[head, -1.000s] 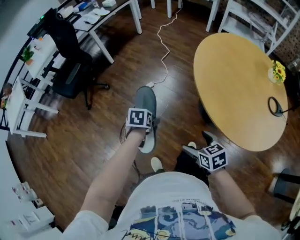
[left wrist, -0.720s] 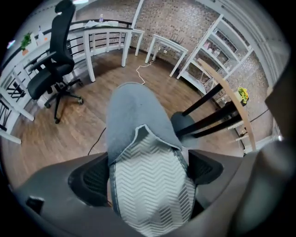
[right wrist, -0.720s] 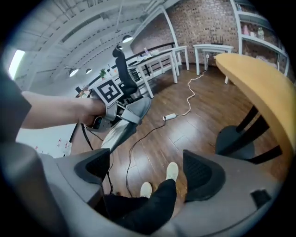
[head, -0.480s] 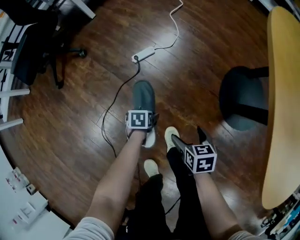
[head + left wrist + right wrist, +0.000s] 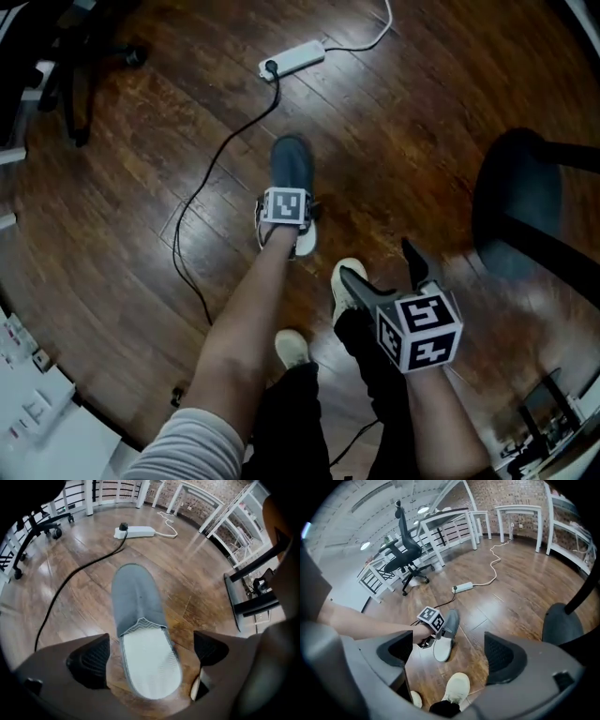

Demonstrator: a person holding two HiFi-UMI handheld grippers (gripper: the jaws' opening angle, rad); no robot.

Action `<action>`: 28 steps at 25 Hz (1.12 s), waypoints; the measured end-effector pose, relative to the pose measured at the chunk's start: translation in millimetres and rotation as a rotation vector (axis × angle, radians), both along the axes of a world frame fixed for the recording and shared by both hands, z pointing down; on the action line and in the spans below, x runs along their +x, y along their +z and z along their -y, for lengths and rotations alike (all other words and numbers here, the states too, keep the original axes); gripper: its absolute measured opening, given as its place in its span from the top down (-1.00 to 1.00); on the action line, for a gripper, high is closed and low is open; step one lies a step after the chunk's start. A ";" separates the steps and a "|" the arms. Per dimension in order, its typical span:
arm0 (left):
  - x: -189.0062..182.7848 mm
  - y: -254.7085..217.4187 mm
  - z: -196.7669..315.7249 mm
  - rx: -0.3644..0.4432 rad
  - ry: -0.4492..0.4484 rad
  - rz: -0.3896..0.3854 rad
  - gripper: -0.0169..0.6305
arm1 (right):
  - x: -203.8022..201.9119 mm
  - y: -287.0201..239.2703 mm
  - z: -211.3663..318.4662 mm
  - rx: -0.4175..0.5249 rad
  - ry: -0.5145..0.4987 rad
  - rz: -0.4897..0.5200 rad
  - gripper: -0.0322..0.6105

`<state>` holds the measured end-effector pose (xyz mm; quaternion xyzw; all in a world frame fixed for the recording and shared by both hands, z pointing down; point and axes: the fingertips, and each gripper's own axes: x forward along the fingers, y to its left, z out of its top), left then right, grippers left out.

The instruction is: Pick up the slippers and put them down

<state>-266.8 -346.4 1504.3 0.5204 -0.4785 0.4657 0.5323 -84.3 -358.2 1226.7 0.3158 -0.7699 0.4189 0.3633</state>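
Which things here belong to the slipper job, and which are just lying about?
Job: grey slipper; left tool, open, straddling its heel; right tool, open, empty.
Lying about: power strip; black cable; office chair; dark round base.

The soft fabric slipper [image 5: 136,597] is grey over the toe, its insole white with what looks like a faint chevron weave. The glossy plank floor [image 5: 403,122] is dark brown. The oblong plastic power strip [image 5: 295,58] is white, and the person's lace-up shoe [image 5: 457,686] is cream.
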 end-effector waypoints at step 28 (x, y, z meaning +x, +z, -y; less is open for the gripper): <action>101.0 -916.2 -369.6 0.396 0.463 -0.348 -0.74 | 190.7 -708.2 -459.7 0.337 0.383 -0.140 -0.63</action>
